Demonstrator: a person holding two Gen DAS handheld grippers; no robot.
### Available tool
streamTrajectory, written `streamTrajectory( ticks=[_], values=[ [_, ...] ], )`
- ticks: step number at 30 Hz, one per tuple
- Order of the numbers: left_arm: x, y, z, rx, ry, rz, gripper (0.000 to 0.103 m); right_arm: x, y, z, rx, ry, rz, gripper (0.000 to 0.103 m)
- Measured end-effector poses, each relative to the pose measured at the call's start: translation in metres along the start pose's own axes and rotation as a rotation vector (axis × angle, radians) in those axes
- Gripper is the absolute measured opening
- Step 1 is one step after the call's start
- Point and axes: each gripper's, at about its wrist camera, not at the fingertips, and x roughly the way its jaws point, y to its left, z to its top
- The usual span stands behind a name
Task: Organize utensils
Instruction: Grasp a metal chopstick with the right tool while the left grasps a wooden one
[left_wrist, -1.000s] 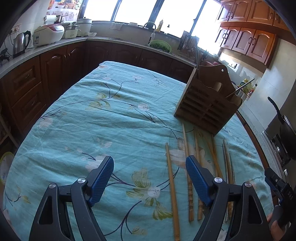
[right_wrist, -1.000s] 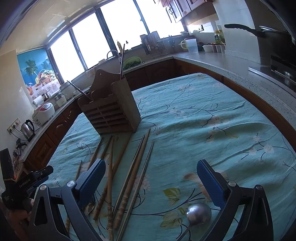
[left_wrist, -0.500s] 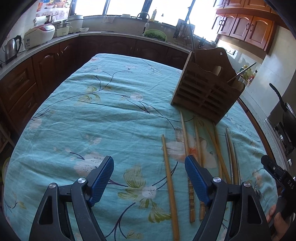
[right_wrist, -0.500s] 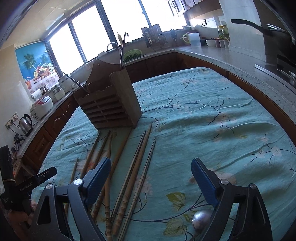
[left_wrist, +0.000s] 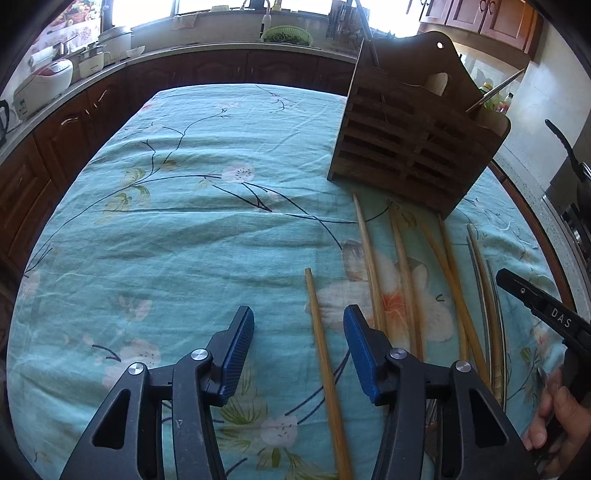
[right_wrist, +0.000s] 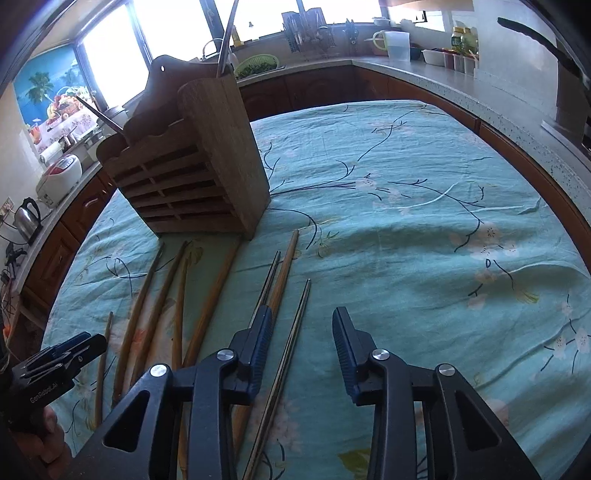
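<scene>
While both sets of jaws have just been closing, neither pinches anything yet. Our left gripper (left_wrist: 298, 341) straddles the pale bamboo chopstick (left_wrist: 325, 365) at lower centre; our right gripper (right_wrist: 302, 339) brackets the thin dark chopstick (right_wrist: 291, 332), its pads clear of it. We should centre each stick, lower until the pads flank it, squeeze, then lift toward the slatted wooden utensil holder (right_wrist: 192, 184) at upper left.

Both wrist views downward, chopsticks (left_wrist: 325, 354) shared
</scene>
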Motion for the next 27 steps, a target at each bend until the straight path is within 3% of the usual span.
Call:
streamTrajectory(
  ticks=[4, 6, 8, 10, 18, 27],
  values=[
    [0.007, -0.010, 0.002, 0.050, -0.011, 0.041, 0.042, 0.016, 0.006, 0.005, -0.044, 0.036, -0.050, 0.029],
    [0.008, -0.017, 0.001, 0.086, -0.022, 0.080, 0.026, 0.020, 0.014, 0.004, -0.089, 0.038, -0.086, 0.026],
    [0.010, -0.023, -0.001, 0.124, -0.033, 0.089, 0.016, 0.021, 0.019, 0.002, -0.127, 0.032, -0.112, 0.022],
    [0.010, -0.025, 0.000, 0.126, -0.030, 0.065, 0.006, 0.022, 0.020, 0.002, -0.130, 0.032, -0.108, 0.008],
    [-0.005, -0.002, 0.003, 0.032, -0.018, -0.056, 0.003, 0.007, 0.009, 0.003, -0.047, 0.008, -0.021, 0.004],
    [-0.067, 0.013, 0.001, -0.009, -0.116, -0.138, 0.003, -0.061, 0.009, 0.012, -0.009, -0.119, 0.073, 0.004]
  ],
)
